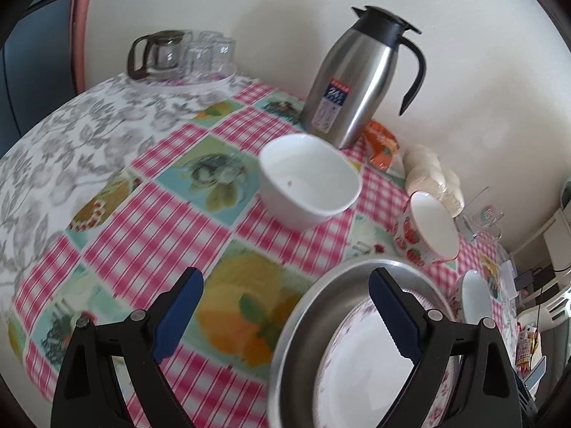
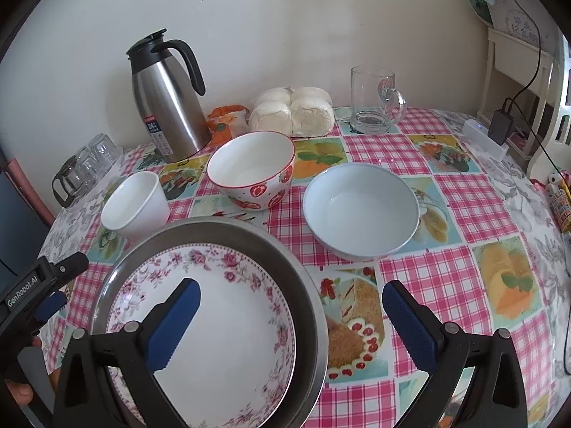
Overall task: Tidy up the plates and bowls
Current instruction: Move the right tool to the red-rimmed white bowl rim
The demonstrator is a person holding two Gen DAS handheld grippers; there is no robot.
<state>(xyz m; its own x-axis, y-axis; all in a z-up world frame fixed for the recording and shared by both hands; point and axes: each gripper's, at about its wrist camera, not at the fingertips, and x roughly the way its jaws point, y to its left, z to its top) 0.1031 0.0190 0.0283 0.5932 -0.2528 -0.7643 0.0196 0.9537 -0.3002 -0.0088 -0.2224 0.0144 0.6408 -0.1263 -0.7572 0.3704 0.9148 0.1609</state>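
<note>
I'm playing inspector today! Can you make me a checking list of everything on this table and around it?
Surface: table under a pink checked fruit-picture cloth.
Job's things: floral plate lying in a metal tray; small white bowl, strawberry bowl and pale blue bowl standing apart, upright, empty.
Clutter: steel jug, bread rolls, orange packet, glass mug, glass pot and tumblers.
Grippers: left gripper open, one finger over the tray; right gripper open, holding nothing.
Cables: black cable and plug at the table's far right.
Surroundings: cream wall, white shelf.
</note>
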